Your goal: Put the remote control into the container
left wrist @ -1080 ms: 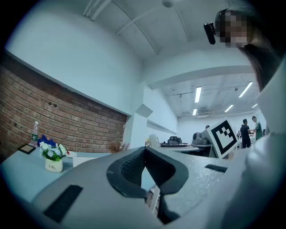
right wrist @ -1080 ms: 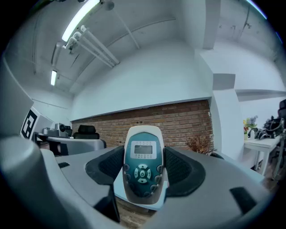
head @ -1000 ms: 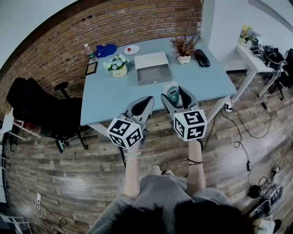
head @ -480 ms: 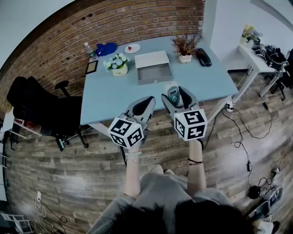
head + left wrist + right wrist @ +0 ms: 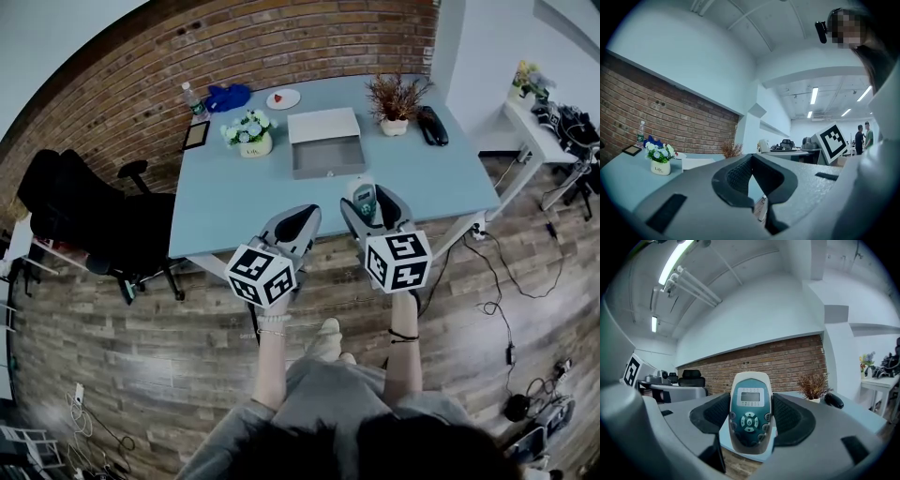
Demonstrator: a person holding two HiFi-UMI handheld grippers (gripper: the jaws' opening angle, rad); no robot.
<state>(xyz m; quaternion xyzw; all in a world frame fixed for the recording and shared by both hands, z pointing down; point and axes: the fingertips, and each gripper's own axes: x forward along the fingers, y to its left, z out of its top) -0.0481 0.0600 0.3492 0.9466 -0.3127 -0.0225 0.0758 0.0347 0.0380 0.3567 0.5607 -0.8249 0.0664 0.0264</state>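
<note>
Upright remote control [image 5: 750, 405] clamped in right gripper [image 5: 750, 418] over table's [image 5: 234, 202] near edge; left gripper [image 5: 751, 161] pinched closed, empty.

- A pale blue table [image 5: 244, 202] carried everything.
- Along its far edge were a water bottle [image 5: 195, 97], a blue cloth [image 5: 228, 96] and a small plate [image 5: 282, 98].
- Nearer in were a dark frame [image 5: 196, 136] and a flower pot [image 5: 251, 136].
- The open grey container [image 5: 325, 142] sat mid-table.
- To its right stood a dried plant [image 5: 396, 98], with a black object [image 5: 432, 125] just beside it.

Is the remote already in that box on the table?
No, out: the remote control is clamped in the right tongs, well short of the container.
</note>
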